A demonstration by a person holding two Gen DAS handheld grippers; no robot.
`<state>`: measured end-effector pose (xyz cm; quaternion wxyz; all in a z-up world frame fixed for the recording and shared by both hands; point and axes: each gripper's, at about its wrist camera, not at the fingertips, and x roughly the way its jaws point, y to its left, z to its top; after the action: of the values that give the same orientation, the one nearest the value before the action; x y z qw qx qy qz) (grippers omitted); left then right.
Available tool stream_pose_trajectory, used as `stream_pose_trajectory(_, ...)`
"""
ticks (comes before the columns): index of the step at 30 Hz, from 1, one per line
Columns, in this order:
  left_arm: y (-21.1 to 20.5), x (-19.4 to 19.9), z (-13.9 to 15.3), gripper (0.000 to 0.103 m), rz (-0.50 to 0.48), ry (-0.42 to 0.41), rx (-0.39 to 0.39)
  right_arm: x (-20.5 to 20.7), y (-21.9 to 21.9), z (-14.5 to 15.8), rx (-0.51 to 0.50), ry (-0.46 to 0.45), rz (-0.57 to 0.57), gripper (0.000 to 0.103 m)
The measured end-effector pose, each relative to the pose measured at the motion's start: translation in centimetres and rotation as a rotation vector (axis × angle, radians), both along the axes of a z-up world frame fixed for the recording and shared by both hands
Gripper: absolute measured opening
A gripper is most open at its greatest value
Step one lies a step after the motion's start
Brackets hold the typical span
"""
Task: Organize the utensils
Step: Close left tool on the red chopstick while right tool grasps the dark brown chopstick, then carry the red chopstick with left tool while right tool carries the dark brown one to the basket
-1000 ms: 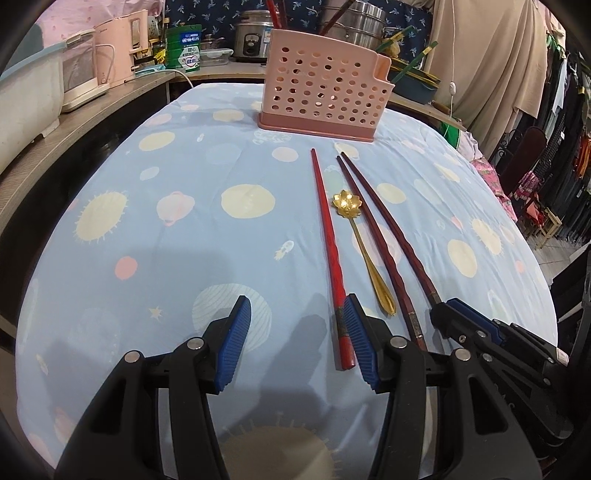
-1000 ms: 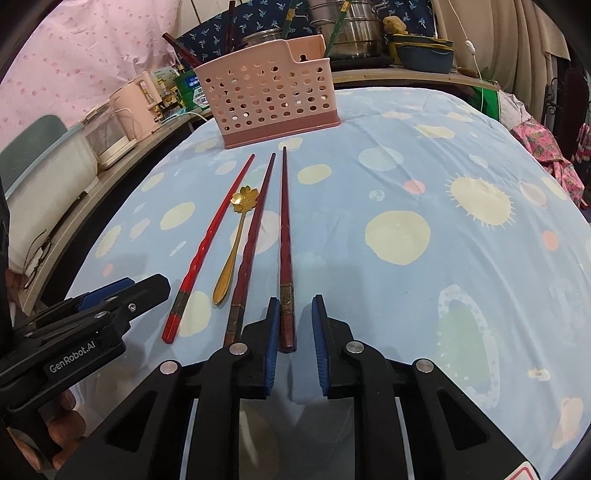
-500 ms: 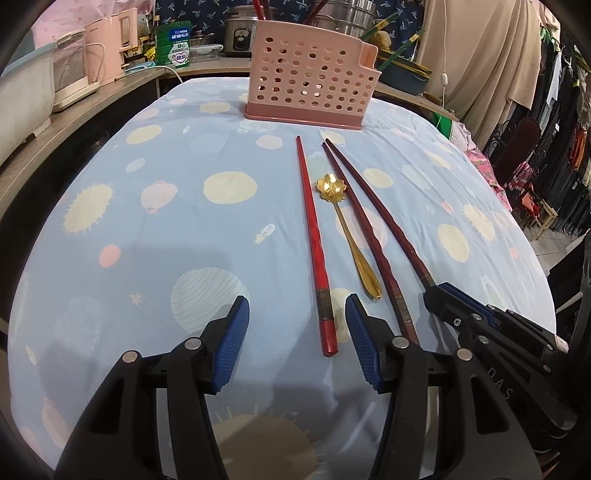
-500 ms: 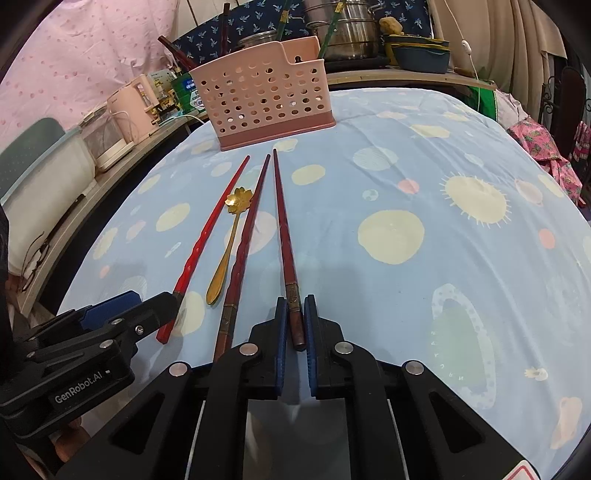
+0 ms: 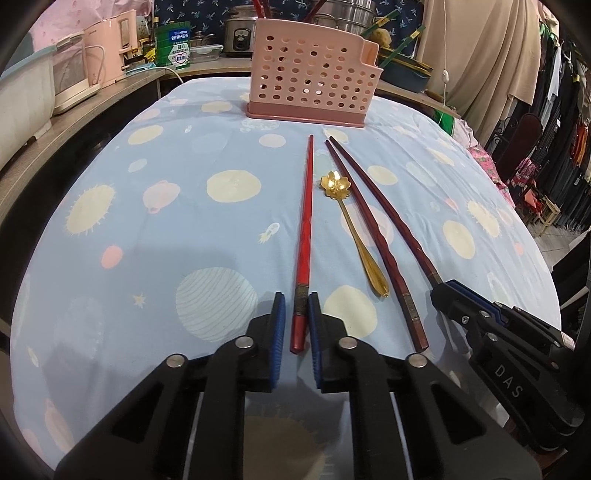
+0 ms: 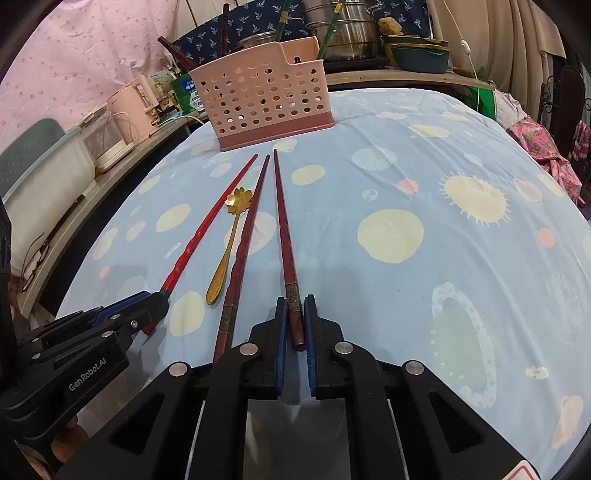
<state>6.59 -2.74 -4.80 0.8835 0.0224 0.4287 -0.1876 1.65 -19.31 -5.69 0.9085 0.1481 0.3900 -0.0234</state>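
On the tabletop (image 5: 147,236), under a pale blue cloth with planets and suns, nothing lies between the utensils and the pink perforated utensil basket (image 5: 314,79) at upper centre of the left wrist view. A side counter at upper left carries a pink kettle (image 5: 109,51) and a green tin (image 5: 173,48); steel pots (image 6: 345,31) stand behind the basket at top of the right wrist view. Clothes hang along the right edge.

The basket holds a few dark red chopsticks whose ends poke above its rim; its inside is not visible.

Four utensils lie side by side, long axes running from the lower frame up toward the basket. The bright red chopstick (image 5: 304,229) is leftmost, then the gold flower-bowled spoon (image 5: 351,225) with its bowl toward the basket, then two dark red chopsticks (image 5: 373,236) converging at their far tips.

The left tool (image 5: 297,319) has just been closing and its blue pads clamp the bright red chopstick's near end. The right tool (image 6: 295,321) is clamped on the near end of the rightmost dark chopstick (image 6: 284,229)
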Motion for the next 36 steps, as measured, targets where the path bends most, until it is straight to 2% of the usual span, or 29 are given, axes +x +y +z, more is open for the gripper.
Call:
stream_pose_trajectory(19, 0.2, 0.0, 0.3, 0.007, 0.003, 0.002, -0.005, -0.2, -0.2, 0.2, 0.012, -0.002, -0.007, 0.007)
stream_pose_trajectory(30, 1.6, -0.1, 2.5, 0.007, 0.027, -0.024, -0.038, -1.0, -1.3, 2.5, 0.040, -0.060, -0.036, 0.007)
stream_pose_trajectory(36, 2.7, 0.1, 4.9, 0.007, 0.040, -0.054, -0.086, -1.3, -2.3, 4.1, 0.038, -0.101, -0.052, 0.007)
